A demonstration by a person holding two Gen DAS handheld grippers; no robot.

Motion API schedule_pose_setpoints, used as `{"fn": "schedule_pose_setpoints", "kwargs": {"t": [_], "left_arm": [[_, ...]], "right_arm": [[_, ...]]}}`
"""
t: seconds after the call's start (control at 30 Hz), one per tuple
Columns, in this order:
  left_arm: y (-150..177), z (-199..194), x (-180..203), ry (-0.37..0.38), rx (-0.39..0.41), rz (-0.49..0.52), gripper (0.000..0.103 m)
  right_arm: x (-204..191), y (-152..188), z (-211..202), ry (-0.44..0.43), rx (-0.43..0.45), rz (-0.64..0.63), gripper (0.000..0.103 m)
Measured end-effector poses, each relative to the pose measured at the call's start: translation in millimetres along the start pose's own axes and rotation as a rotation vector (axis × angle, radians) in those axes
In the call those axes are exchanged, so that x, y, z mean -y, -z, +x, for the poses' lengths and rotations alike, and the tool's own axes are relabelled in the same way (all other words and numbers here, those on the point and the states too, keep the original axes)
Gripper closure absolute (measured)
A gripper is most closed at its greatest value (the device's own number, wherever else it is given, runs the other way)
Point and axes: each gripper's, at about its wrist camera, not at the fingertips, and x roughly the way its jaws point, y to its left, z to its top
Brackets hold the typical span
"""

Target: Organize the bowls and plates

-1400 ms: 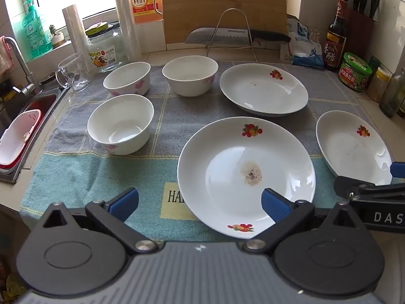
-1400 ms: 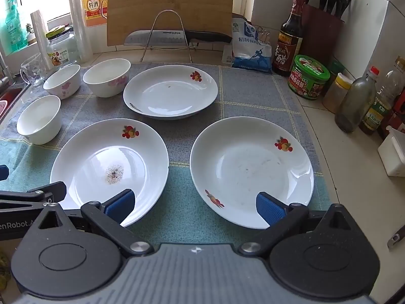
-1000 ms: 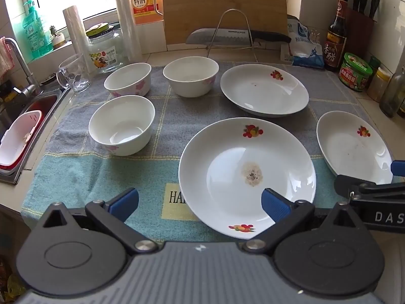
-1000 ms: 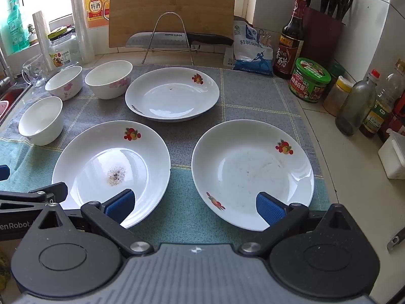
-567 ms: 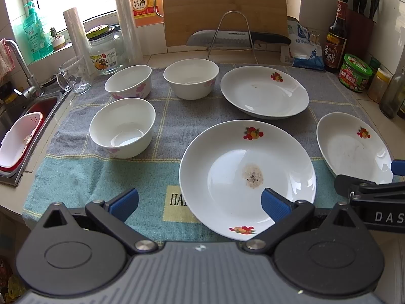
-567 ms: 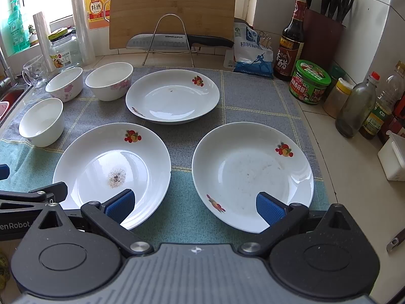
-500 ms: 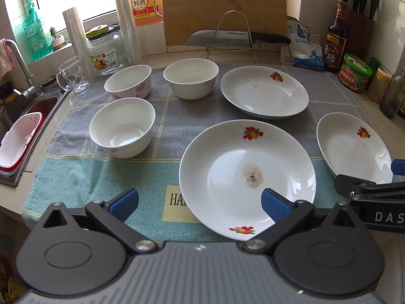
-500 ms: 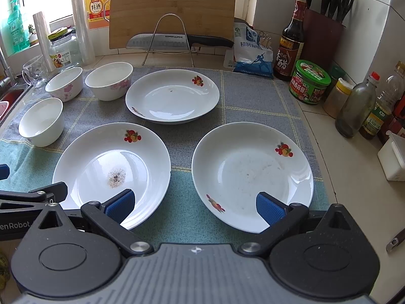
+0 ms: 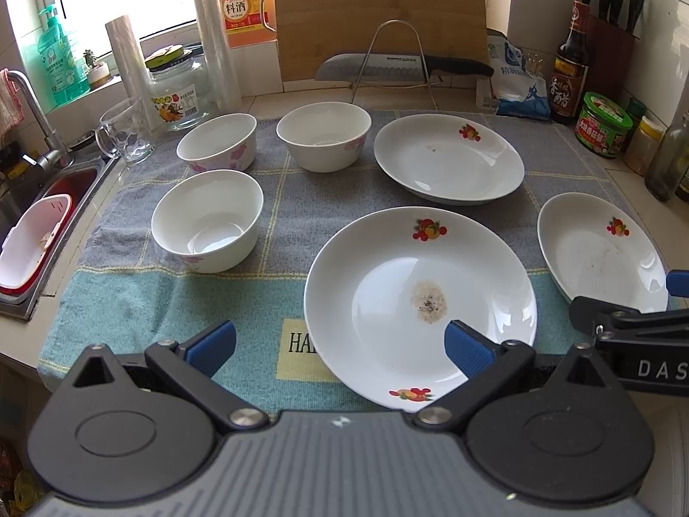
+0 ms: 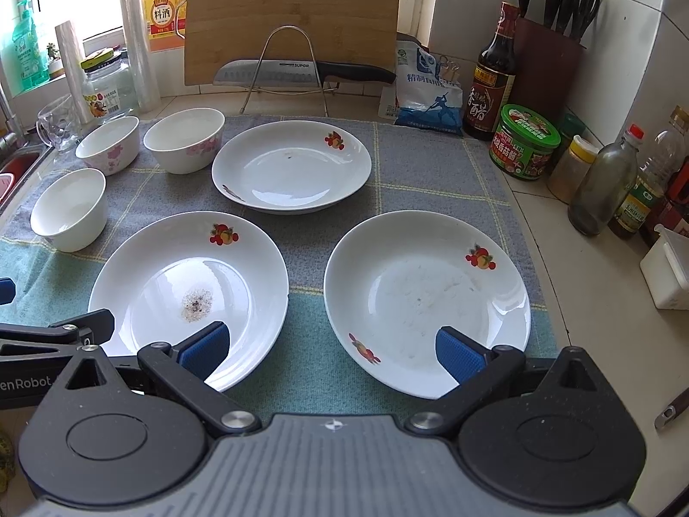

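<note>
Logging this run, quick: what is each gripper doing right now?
Left gripper: open, holding nothing, above the towel's near edge.
Right gripper: open, holding nothing, above the near plates.

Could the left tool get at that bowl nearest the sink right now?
Probably yes. The left tool is open and holds nothing, and the bowl stands alone on the towel, apart from the other bowls, with only bare cloth between it and the tool.
</note>
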Motion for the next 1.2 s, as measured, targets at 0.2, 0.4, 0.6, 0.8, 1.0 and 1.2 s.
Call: {"fn": "schedule_pose_setpoints", "kwargs": {"t": [0.2,0.4,0.6,0.8,1.0,1.2], "left_arm": [[0.2,0.1,0.1,0.0,0.0,0.001,0.001],[-0.9,-0.2,1.1,-0.001,0.001,0.003,0.001],[-1.8,-1.1,1.7,-0.002,0.006,0.001,0.001],[-0.4,-1.7,1.5,-0.002,0.011,-0.001,0.001],[1.7,-2.3,1.4,-0.004,0.014,-0.002,0.001],[2.9,-5.4,2.4,-0.011,0.024,-0.002,0.001]], "right_arm": [[1.2,-0.7,-0.3,0.0,0.001,0.001,0.0],[3.7,-2.1,-1.4,0.003,0.003,0.0,0.0],[3.6,-1.4,-2.0,0.004,0.009,-0.005,0.0],[2.2,-0.4,-2.6,0.007,0.016,-0.009,0.0],[1.8,0.4,-3.4,0.009,0.022,-0.014,0.0],[2.0,1.0,-4.5,0.007,0.028,-0.018,0.0]]}}
